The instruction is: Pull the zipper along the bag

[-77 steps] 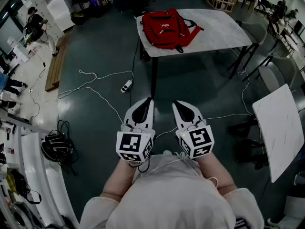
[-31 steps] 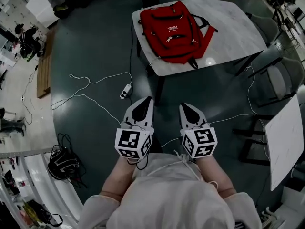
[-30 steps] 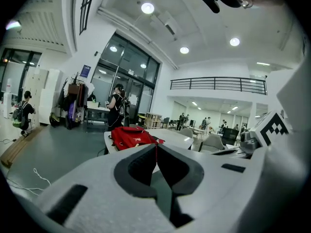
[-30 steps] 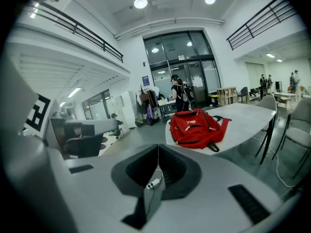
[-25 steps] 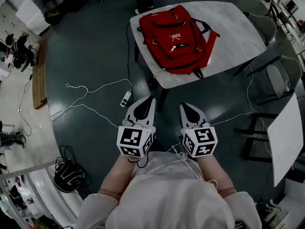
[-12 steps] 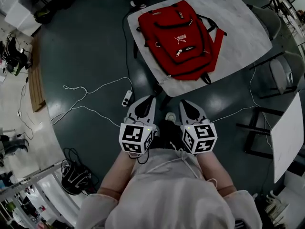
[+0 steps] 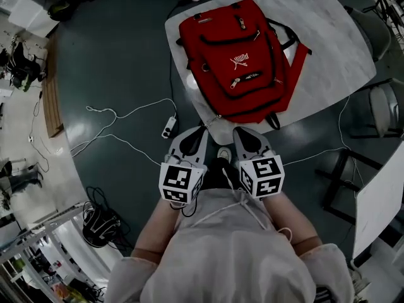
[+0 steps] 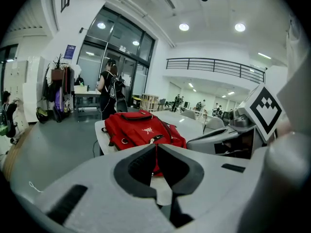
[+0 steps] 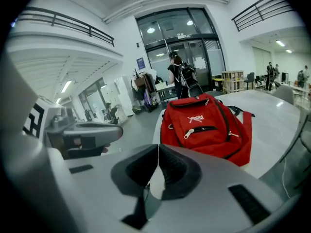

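- Red backpack (image 7: pixel 252 40) lies flat, front face up, on the near left part of the pale table (image 7: pixel 328 36).
- Its front-pocket zipper (image 7: pixel 247 78) runs crosswise, pale pull at the left end.

Head view is kinda dim and murky: dark floor (image 7: pixel 120 62) out past the left tongs (image 7: pixel 201 130), and only the pale tabletop (image 7: pixel 328 36) ahead of the right tongs (image 7: pixel 237 130) catches much light. Both gripper views are way brighter, with round ceiling lights (image 8: pixel 183 27) high above the tongs and a glowing glass front (image 9: pixel 180 33) far beyond them. Heavy fisheye bending, black corners. Tongs look soft up close, the far room sharper.
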Available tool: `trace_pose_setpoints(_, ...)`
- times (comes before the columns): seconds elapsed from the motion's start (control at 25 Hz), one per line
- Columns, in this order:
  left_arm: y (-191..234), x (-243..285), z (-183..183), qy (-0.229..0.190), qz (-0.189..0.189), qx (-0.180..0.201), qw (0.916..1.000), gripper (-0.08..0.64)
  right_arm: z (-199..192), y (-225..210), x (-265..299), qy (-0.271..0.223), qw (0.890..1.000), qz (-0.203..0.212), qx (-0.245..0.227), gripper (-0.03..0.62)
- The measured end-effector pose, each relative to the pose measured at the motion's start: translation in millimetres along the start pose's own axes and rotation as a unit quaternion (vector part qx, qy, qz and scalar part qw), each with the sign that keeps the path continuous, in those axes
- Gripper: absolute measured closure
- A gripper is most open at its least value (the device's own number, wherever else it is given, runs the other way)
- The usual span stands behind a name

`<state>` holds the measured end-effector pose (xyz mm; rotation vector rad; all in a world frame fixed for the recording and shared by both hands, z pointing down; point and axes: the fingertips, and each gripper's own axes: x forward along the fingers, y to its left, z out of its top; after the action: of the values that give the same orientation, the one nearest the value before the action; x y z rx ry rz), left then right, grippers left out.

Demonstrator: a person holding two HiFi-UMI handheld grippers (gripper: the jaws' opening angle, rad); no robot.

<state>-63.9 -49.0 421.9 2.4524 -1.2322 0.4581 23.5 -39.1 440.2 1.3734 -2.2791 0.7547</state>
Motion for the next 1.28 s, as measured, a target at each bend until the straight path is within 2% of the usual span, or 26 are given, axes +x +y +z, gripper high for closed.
trace_pose_setpoints(0.28, 19.2, 38.0, -32.1, 0.036, 0.034, -0.033, 0.9982, 0.538, -26.7, -40.1, 44.6, 0.068, 0.998, 0.008, 0.005, 0.565)
trace_pose_setpoints(0.48, 30.4, 60.3, -59.1, 0.048, 0.046, -0.035, 0.9972, 0.538, -49.5, -51.5, 68.7, 0.109, 0.994, 0.012, 0.023, 0.565)
trace_pose_setpoints(0.64, 36.4, 76.8, -91.1, 0.083, 0.035, -0.032, 0.9954, 0.538, -67.6, -60.8, 87.3, 0.138, 0.99, 0.005, 0.029, 0.565)
trace_pose_setpoints(0.8, 42.1, 87.1, -113.4, 0.103, 0.028, -0.007, 0.9943, 0.538, -83.9, -64.9, 100.4, 0.162, 0.986, -0.002, 0.033, 0.565)
trace_pose_setpoints(1.0, 35.0, 100.0, -126.4, 0.143, -0.01, 0.013, 0.9896, 0.537, -101.0, -69.8, 111.6, 0.196, 0.98, -0.001, 0.036, 0.565)
trace_pose_setpoints(1.04, 32.8, 102.4, -128.5, 0.152, -0.018, 0.018, 0.988, 0.528, -102.3, -70.6, 113.1, 0.2, 0.979, 0.001, 0.037, 0.565)
trace_pose_setpoints(1.12, 27.8, 106.2, -134.4, 0.171, -0.035, 0.02, 0.9845, 0.455, -104.7, -71.5, 116.0, 0.209, 0.977, 0.005, 0.033, 0.565)
trace_pose_setpoints(1.28, 22.3, 112.6, -146.9, 0.209, -0.054, 0.032, 0.9759, 0.443, -107.0, -72.6, 120.9, 0.226, 0.974, 0.003, 0.019, 0.565)
